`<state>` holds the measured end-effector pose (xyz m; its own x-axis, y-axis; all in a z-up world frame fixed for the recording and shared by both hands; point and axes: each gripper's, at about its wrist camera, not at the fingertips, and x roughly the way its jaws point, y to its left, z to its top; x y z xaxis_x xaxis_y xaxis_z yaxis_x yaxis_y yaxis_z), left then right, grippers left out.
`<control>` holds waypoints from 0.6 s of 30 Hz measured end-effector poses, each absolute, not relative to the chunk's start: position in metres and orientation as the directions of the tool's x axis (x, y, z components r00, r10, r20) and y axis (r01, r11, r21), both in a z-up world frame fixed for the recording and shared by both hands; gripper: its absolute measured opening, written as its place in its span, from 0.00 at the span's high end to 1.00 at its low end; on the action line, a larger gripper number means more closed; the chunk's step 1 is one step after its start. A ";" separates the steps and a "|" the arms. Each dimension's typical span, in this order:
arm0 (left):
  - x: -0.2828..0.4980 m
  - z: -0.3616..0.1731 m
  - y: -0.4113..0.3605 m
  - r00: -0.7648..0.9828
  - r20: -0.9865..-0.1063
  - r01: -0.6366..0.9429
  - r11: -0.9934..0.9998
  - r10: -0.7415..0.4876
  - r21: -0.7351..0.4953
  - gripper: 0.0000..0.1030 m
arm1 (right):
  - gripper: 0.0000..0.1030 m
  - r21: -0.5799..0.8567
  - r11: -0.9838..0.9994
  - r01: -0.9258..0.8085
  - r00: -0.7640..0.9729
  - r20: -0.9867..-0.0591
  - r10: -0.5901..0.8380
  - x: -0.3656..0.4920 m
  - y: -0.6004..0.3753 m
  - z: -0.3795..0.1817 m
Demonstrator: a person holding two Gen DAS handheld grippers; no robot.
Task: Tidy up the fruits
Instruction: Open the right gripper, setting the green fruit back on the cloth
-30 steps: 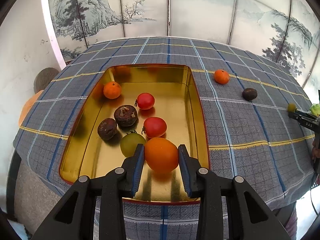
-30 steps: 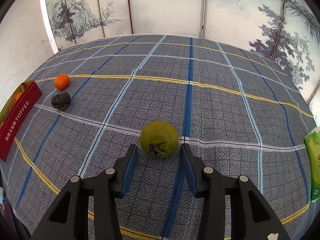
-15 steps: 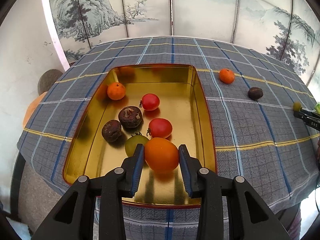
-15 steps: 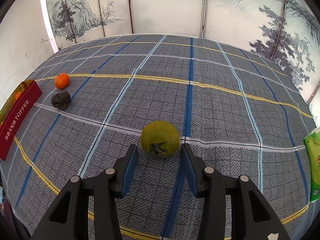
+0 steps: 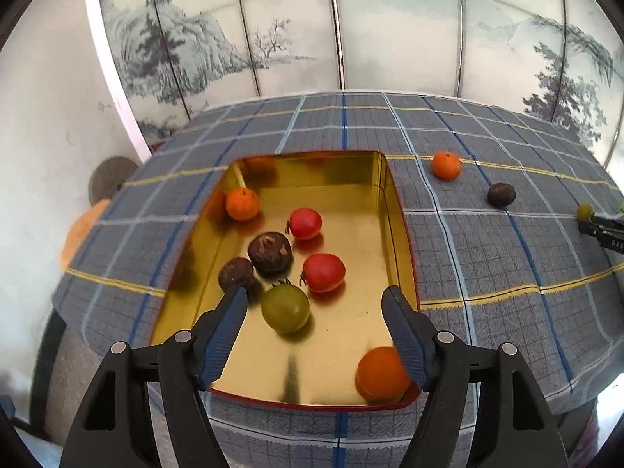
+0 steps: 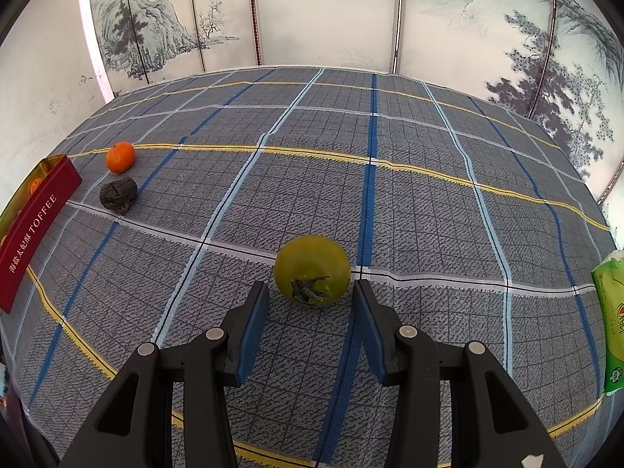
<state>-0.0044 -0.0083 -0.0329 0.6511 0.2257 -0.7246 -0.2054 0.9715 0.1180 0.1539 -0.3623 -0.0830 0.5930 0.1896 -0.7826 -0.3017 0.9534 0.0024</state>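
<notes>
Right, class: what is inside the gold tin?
Inside the gold tin: seven fruits, namely a tangerine, two red tomatoes, two dark brown fruits, a green tomato and an orange tomato. The left gripper partly covers it.

Left wrist view: we look steeply down, close over the near end of the gold tin [image 5: 399, 210], facing the painted screen [image 5: 351, 31]. Right wrist view: we sit low and near over the plaid cloth [image 6: 429, 210], facing the same screen. Shared: tangerine [image 5: 446, 165], dark fruit [image 5: 501, 195], the tin's red side [image 6: 35, 230].
</notes>
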 end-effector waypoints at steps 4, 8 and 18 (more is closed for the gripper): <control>-0.007 -0.029 -0.013 0.654 -0.721 -0.198 0.972 0.229 0.128 0.29 | 0.58 0.002 0.953 -0.303 0.593 -0.783 0.190 0.154 -0.362 -0.083; -0.010 -0.027 -0.015 0.656 -0.717 -0.193 0.971 0.235 0.142 0.29 | 0.58 -0.016 0.952 -0.307 0.595 -0.784 0.179 0.153 -0.359 -0.082; -0.018 -0.019 -0.015 0.671 -0.700 -0.192 0.970 0.242 0.151 0.29 | 0.77 0.005 0.952 -0.305 0.597 -0.778 0.196 0.140 -0.359 -0.078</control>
